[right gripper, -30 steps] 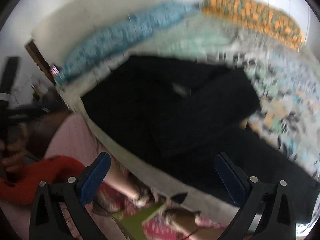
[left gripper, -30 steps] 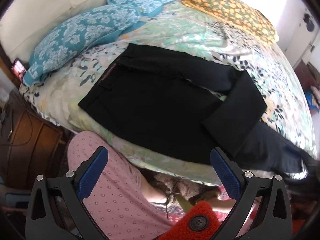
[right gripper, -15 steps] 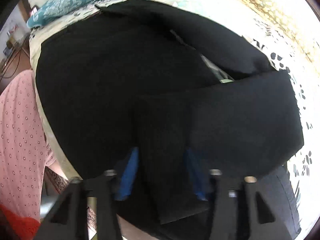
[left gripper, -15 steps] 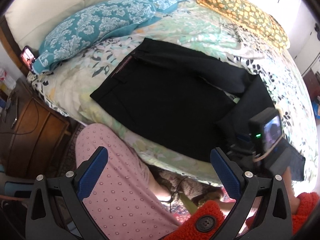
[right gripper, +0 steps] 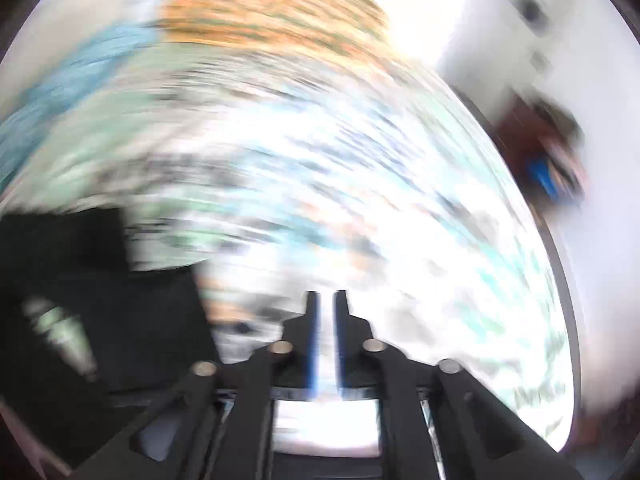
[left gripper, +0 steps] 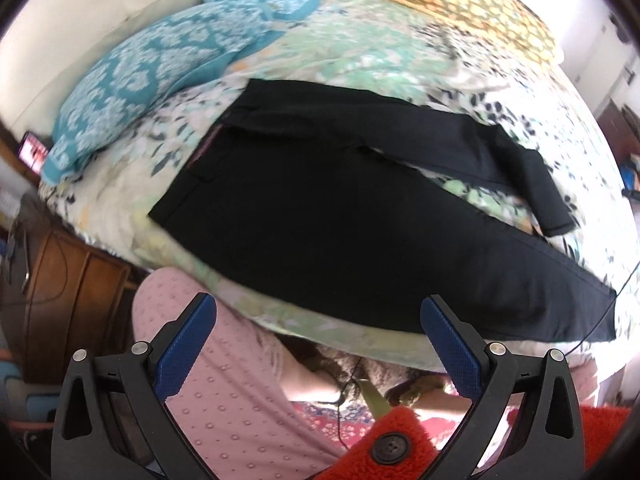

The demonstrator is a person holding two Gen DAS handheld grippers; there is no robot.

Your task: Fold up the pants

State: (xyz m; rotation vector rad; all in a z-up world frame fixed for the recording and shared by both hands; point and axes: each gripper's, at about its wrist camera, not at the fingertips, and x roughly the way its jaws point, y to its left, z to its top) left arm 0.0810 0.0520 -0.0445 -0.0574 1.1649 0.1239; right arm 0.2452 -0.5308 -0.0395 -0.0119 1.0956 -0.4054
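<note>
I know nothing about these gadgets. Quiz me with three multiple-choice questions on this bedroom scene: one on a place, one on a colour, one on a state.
1. Where do the black fabric pants lie?
A. On the brown wooden cabinet
B. On the pale floral bedspread
C. On the floor

2. What colour is the large soft pillow nearest the pants' waistband?
A. Teal with a white pattern
B. Plain red
C. Plain grey

3. How does the left gripper, black with blue pads, stand?
A. Shut on a pant leg
B. Shut on the pillow
C. Wide open, holding nothing

Answers:
1 B: the bedspread shows all round the pants.
2 A: teal with white flowers, up beside the waistband.
3 C: its blue pads stand far apart with nothing between them.
</note>
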